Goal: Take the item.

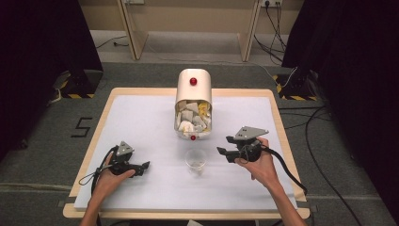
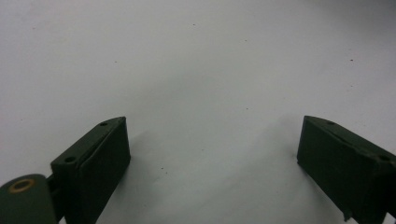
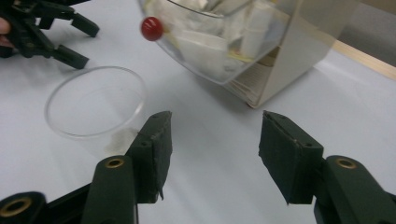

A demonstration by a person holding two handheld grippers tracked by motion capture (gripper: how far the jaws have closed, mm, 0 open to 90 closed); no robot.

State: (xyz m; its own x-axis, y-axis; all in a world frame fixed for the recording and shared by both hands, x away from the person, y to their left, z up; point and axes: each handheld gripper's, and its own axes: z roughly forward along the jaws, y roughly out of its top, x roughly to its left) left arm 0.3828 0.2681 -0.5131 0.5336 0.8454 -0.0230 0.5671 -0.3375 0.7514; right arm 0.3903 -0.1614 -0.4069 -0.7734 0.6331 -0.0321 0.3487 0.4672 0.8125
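White table sheet (image 1: 141, 117) under my two grippers, wooden rim around it, grey carpet floor beyond. Nearest me, left gripper (image 1: 142, 167) sits low over bare sheet, jaws spread wide, nothing between. Right gripper (image 1: 225, 151) has jaws parted, nothing pinched. One clear plastic cup (image 1: 195, 160), upright, looks empty, stands between my grippers, just beside the right gripper's jaws in the right gripper view (image 3: 95, 105). Farther off, one cream dispenser box (image 1: 193, 101) with clear tilted front bin stuffed with white and yellow packets, two red knobs on it. Beyond that, table legs, cables, dark curtains both sides.
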